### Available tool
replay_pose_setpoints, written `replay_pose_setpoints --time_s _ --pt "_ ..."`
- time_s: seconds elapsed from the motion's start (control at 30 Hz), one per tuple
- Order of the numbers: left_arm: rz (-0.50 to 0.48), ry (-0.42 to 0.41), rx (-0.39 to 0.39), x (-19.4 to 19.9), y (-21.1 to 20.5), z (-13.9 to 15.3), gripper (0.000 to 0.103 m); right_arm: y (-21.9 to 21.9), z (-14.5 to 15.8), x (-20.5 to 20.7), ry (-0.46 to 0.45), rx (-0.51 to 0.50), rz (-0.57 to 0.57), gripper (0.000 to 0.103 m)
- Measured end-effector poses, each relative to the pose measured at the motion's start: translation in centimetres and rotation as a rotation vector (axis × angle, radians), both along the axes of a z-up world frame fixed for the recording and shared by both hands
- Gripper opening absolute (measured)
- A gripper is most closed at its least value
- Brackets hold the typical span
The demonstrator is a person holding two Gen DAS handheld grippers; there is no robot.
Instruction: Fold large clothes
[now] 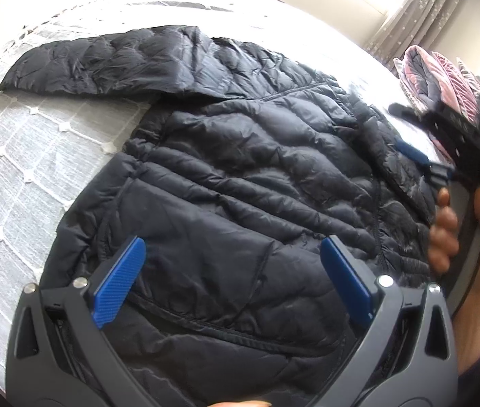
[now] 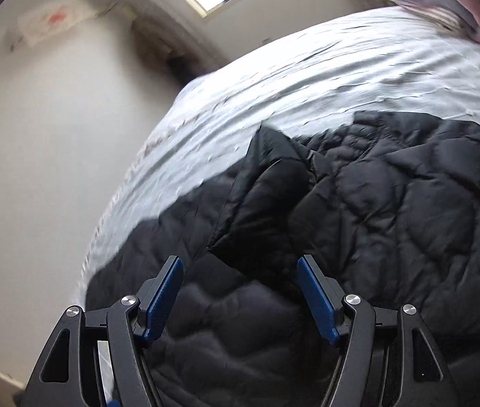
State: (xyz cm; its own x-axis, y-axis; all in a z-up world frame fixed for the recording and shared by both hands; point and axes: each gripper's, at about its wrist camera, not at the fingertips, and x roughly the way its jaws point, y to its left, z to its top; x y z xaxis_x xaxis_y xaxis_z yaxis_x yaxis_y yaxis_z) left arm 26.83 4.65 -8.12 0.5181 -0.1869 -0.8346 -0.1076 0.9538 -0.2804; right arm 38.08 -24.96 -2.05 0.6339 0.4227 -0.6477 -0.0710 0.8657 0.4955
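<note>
A black puffer jacket (image 1: 240,176) is laid out flat on the bed (image 1: 36,156), which is covered in a pale grey quilted spread. One sleeve (image 1: 97,61) is stretched out to the left across the top. The left gripper (image 1: 233,257) is held just above the jacket's lower part with its jaws spread wide and nothing caught between the blue pads (image 1: 121,285). Further right, the right gripper (image 2: 240,288) is gripped by a hand (image 1: 443,234) over the jacket's right edge, jaws also wide apart and empty. A pink and grey pile of folded stuff (image 1: 440,78) is seen at the far right, pretty blurry.
</note>
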Motion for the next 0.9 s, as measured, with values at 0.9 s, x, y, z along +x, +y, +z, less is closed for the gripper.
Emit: replay_pose_setpoints --time_s 0.9 --pt "0.232 0.025 -0.062 1.2 16.0 1.6 0.103 -0.5 0.0 -23.6 -0.002 -0.325 -0.096 0.089"
